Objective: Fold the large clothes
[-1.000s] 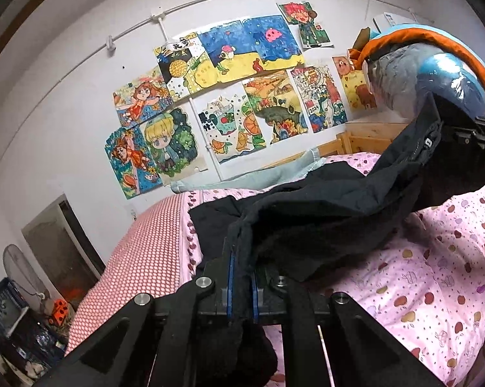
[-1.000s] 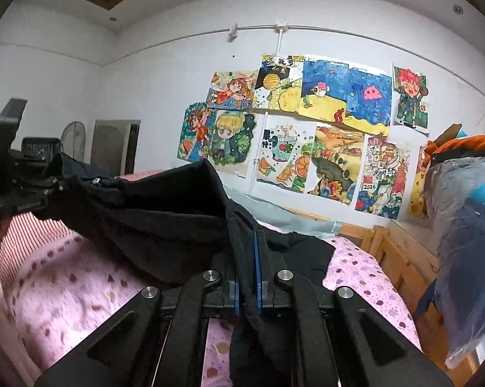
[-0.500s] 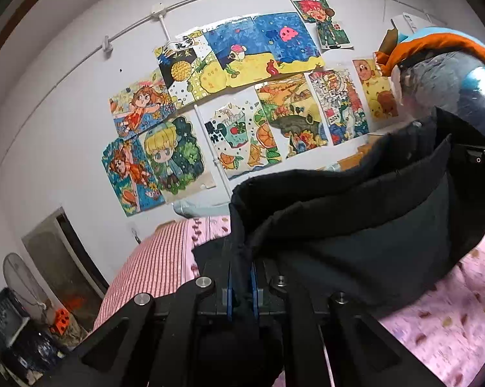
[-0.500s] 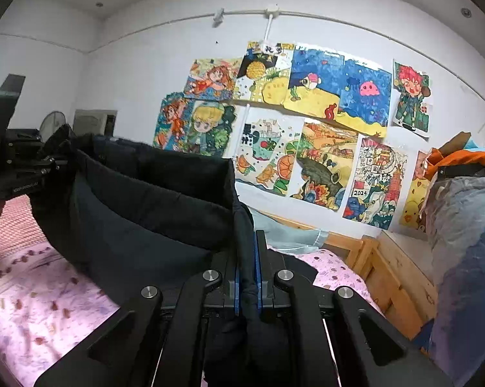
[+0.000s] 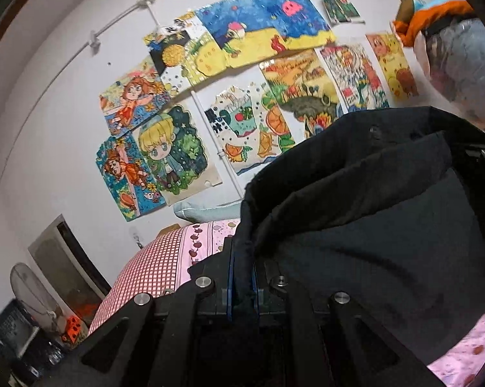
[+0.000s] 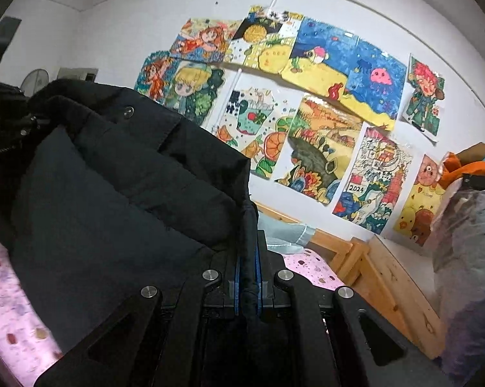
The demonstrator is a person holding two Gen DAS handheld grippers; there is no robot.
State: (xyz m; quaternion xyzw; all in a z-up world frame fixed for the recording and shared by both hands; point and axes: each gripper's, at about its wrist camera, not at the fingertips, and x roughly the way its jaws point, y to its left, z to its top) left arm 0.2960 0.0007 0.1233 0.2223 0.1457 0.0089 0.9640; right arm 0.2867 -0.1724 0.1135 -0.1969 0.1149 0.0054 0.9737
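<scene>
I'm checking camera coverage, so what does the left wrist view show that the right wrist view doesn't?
Left wrist only: the red checked sheet and floor clutter beside the bed. Right wrist only: the wooden bed frame. Both share the black coat, each tool shut on its edge, left tool and right tool, the wall drawings and the pink bedsheet.

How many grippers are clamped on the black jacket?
2. The left gripper pinches one edge of the jacket, the right gripper another edge, holding it up above the bed.
</scene>
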